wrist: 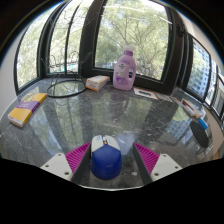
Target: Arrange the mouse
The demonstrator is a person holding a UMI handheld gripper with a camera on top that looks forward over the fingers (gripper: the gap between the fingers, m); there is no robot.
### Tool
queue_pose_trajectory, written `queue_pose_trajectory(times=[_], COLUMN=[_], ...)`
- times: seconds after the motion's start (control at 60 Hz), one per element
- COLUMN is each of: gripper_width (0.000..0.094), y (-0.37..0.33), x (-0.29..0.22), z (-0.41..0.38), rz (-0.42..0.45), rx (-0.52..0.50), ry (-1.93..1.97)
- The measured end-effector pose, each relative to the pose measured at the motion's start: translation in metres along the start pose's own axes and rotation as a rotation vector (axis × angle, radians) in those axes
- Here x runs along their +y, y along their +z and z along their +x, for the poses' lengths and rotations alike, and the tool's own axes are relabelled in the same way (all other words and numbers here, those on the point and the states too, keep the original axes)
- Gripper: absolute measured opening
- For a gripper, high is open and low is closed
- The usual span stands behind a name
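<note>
The mouse (106,160), blue with a white front, sat between the two fingers of the claw (107,158), at the near edge of the table (100,120). The pink pads (78,156) stood apart at either side of it with a visible gap, so the claw was spread and not pressing on the mouse, which seemed to rest on the table itself, though the lower part of it was hard to make out.

Ahead of the fingers the grey, glossy table lay open for a good stretch. Things stood only toward its far and side edges: a purple bottle (124,70) at the back near the windows (110,30), a small pale box (97,83) just beside it, and a dark cable loop (66,88) next to that. A yellow sponge-like block (26,110) lay well off to one side. On the other side sat a blue object (199,126) near the table's edge, with some flat papers (145,93) beyond it.
</note>
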State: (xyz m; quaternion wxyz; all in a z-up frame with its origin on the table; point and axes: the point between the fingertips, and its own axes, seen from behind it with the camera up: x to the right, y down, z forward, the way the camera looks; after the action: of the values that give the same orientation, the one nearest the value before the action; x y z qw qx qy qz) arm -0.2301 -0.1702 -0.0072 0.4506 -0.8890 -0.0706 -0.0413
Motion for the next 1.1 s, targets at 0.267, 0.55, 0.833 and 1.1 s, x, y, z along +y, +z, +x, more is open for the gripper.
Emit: queue_pose_trajectory(times=[0.267, 0.55, 0.833, 1.1], gripper_width=[0.0473, 0.0336, 0.0332, 0.0332], y=[0.008, -0.001, -0.130, -0.107], x=[0.002, -0.017, -0.282, -0.313], z=[-0.016, -0.023, 0.078, 0.358], rz=[-0.032, -0.026, 0.495, 0.589], rx=[-0.061, -0.150, -0.280, -0.070], ry=[0.057, 0.083, 0.114, 0.189])
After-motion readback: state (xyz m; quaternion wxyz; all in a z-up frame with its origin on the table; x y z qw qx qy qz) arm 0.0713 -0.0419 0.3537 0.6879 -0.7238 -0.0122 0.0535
